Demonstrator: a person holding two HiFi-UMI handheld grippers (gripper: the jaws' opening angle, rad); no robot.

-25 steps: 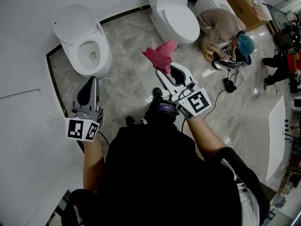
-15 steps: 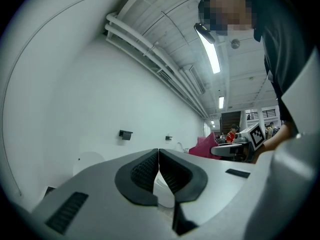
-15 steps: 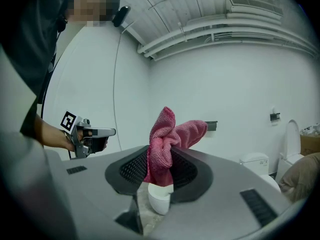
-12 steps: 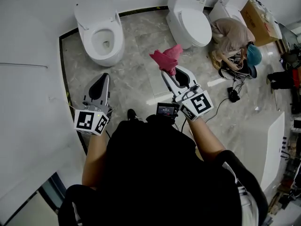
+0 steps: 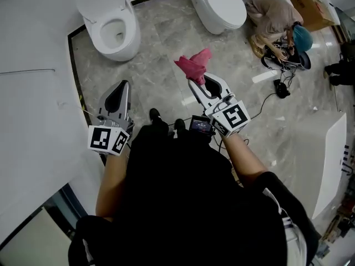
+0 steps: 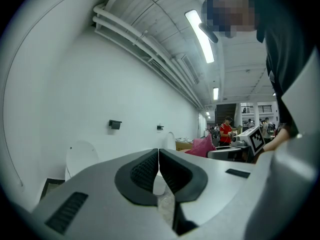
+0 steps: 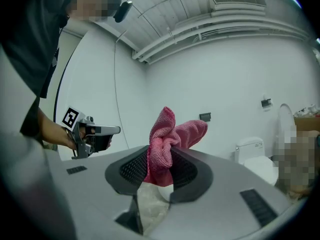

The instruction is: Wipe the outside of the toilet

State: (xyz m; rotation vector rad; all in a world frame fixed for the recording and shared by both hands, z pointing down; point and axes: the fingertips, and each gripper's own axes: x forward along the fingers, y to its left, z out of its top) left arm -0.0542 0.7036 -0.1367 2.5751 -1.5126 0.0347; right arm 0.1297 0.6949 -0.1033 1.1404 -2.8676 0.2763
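An open-lidded white toilet (image 5: 113,29) stands at the upper left of the head view, and a closed one (image 5: 219,7) at top centre. My right gripper (image 5: 196,82) is shut on a pink cloth (image 5: 193,65), held in the air over the marble floor between the toilets. In the right gripper view the pink cloth (image 7: 167,139) bunches up out of the jaws, with a toilet (image 7: 257,159) far right. My left gripper (image 5: 123,85) is shut and holds nothing, short of the open toilet. The left gripper view shows its jaws together and a raised toilet lid (image 6: 81,159) beyond.
A person (image 5: 277,24) crouches at the upper right beside a cardboard box (image 5: 313,4), with cables (image 5: 280,87) on the floor. A white wall (image 5: 33,93) runs along the left, edged by a dark floor strip (image 5: 72,65). A white fixture (image 5: 327,159) lies at right.
Both toilets have slid toward the top of the head view, so they sit farther from me. The grippers keep their poses and the cloth stays clamped.
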